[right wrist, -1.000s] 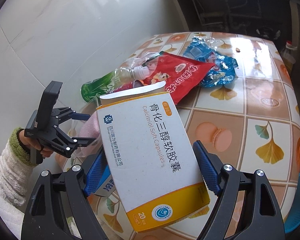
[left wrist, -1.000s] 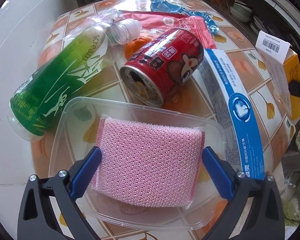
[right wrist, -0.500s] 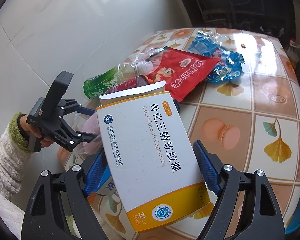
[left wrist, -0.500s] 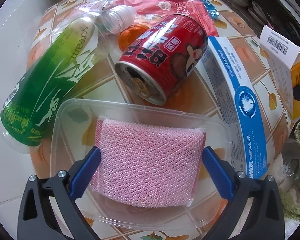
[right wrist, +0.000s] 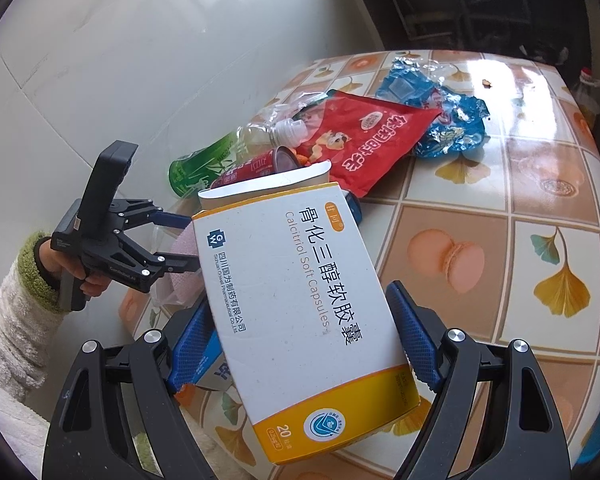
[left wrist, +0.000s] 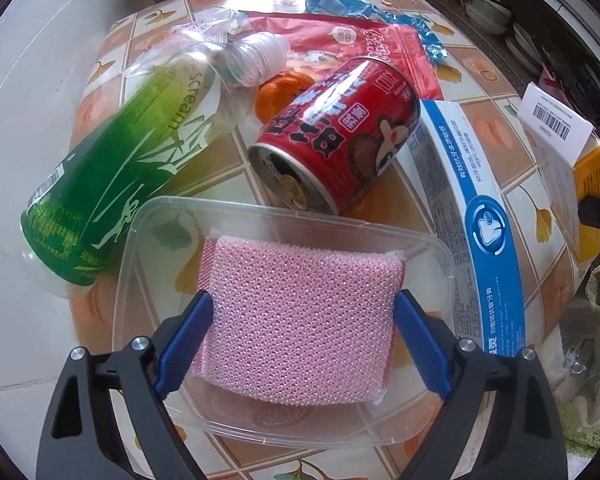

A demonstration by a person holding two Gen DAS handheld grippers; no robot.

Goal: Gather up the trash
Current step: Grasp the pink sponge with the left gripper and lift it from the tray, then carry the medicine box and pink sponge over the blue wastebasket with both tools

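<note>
A pink mesh sponge [left wrist: 304, 316] lies in a clear plastic tray [left wrist: 140, 248] on the tiled table. My left gripper [left wrist: 304, 340] is over it, jaws closing, both blue pads against the sponge's sides, and the sponge bows a little. In the right wrist view the left gripper [right wrist: 184, 240] reaches in from the left. My right gripper [right wrist: 300, 348] is shut on a white and yellow capsule box [right wrist: 300, 300] and holds it tilted above the table's near edge. The same box [left wrist: 568, 184] shows at the right of the left wrist view.
Beyond the tray lie a green bottle [left wrist: 112, 184], a red can [left wrist: 336, 132], a blue and white carton [left wrist: 476, 208], a red snack bag [right wrist: 372, 136] and a blue wrapper [right wrist: 440, 116]. A white wall [right wrist: 100, 80] runs along the left. A sleeved hand [right wrist: 16, 312] holds the left gripper.
The left gripper's pads have drawn in against the sponge, which now looks narrower and bowed. The right gripper and its box have stayed put.
</note>
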